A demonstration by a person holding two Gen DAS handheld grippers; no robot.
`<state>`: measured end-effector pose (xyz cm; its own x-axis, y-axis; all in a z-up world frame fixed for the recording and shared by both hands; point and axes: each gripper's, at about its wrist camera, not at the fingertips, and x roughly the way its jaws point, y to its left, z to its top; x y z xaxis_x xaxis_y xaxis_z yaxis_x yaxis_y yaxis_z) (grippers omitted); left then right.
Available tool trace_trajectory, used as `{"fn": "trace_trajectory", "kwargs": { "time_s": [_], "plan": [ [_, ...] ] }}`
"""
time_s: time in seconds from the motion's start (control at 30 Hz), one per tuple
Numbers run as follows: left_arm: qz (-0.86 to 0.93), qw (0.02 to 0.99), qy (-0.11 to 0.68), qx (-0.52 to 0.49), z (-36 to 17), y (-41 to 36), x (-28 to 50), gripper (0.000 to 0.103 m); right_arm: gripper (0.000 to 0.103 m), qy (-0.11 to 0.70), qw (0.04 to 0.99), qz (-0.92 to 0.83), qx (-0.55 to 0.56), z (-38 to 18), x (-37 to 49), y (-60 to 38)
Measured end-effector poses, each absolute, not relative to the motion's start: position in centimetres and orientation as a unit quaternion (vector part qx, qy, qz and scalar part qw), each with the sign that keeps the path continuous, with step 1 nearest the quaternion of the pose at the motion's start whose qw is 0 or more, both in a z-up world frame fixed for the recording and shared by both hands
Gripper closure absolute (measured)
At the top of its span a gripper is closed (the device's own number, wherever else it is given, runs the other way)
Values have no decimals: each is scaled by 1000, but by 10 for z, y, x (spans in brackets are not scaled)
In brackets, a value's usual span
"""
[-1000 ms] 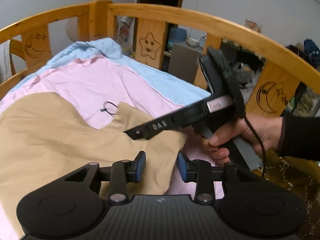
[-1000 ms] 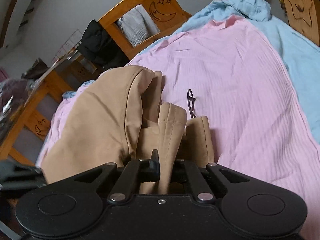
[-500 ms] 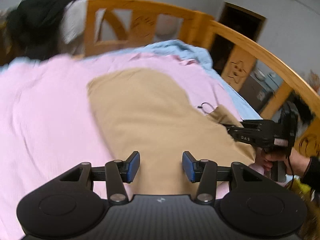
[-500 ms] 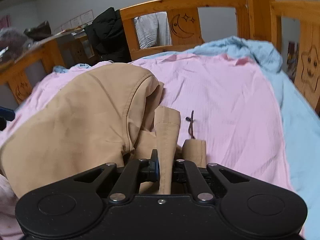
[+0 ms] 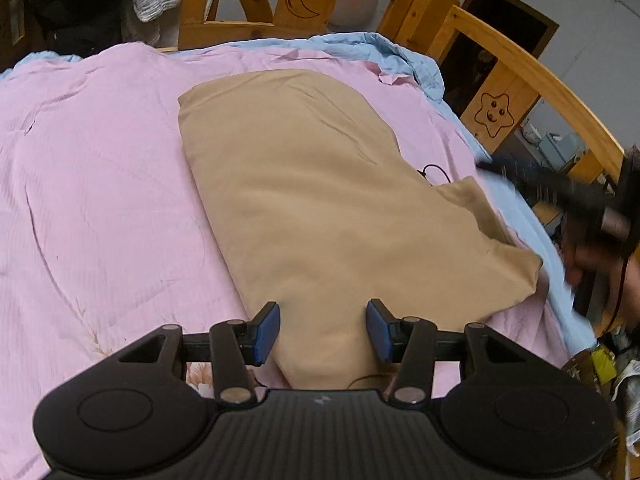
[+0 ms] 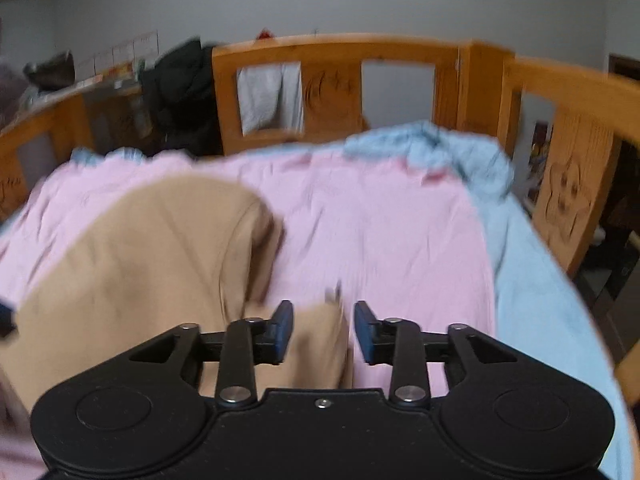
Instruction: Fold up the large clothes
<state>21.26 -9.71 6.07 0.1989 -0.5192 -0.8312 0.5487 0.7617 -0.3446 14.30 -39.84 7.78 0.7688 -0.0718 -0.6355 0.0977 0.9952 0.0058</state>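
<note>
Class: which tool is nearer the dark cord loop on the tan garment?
Right. The right tool hangs open just short of the cord loop; the left tool is open over the garment's near end.

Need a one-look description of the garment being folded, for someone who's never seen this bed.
Start at the wooden bed rail with carved moon and star panels, then the pink quilt it encloses. Lying flat across the middle of that quilt is the tan garment, with a thin dark cord at its right edge. It is the only tan fabric; everything around it is pink or light blue.
</note>
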Motion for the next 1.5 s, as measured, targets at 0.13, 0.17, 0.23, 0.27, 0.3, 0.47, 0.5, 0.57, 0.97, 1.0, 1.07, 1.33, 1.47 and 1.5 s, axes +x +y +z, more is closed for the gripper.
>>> {"fn": "trace_trajectory", "kwargs": {
  "time_s": [0.13, 0.17, 0.23, 0.27, 0.3, 0.47, 0.5, 0.57, 0.97, 1.0, 1.07, 1.33, 1.47, 1.5],
  "plan": [
    [-344, 797, 496, 7, 75, -96, 209, 54, 59, 300, 954, 14, 6, 102, 191, -373],
    [-347, 808, 477, 2, 79, -96, 208, 54, 59, 303, 952, 41, 9, 103, 205, -367],
    [-352, 820, 452, 2, 84, -100, 211, 54, 61, 316, 944, 91, 0, 99, 234, -347],
    [-353, 824, 443, 6, 84, -103, 213, 54, 62, 320, 940, 119, -11, 95, 250, -334],
    [-359, 825, 437, 11, 83, -108, 216, 54, 65, 324, 935, 142, -18, 91, 263, -324],
    [-366, 812, 453, 40, 62, -127, 227, 54, 66, 343, 917, 195, -53, 59, 305, -292],
    [-365, 810, 456, 52, 58, -130, 227, 54, 66, 345, 916, 195, -60, 52, 307, -290],
    [-365, 805, 463, 66, 50, -136, 230, 54, 65, 353, 910, 201, -78, 38, 306, -289],
    [-371, 798, 470, 74, 41, -133, 232, 57, 65, 356, 911, 190, -89, 8, 301, -286],
    [-373, 797, 471, 57, 47, -127, 232, 57, 65, 356, 913, 182, -83, 15, 297, -289],
    [-392, 797, 459, 27, 62, -112, 224, 57, 65, 352, 918, 170, -64, 36, 282, -299],
    [-442, 775, 450, 46, 67, -91, 180, 56, 65, 359, 907, 198, -91, 69, 194, -305],
    [-450, 770, 447, 75, 61, -98, 175, 56, 66, 388, 898, 177, -106, 38, 169, -302],
    [-452, 770, 444, 82, 59, -99, 174, 56, 66, 390, 900, 169, -95, 32, 167, -304]
  ]
}}
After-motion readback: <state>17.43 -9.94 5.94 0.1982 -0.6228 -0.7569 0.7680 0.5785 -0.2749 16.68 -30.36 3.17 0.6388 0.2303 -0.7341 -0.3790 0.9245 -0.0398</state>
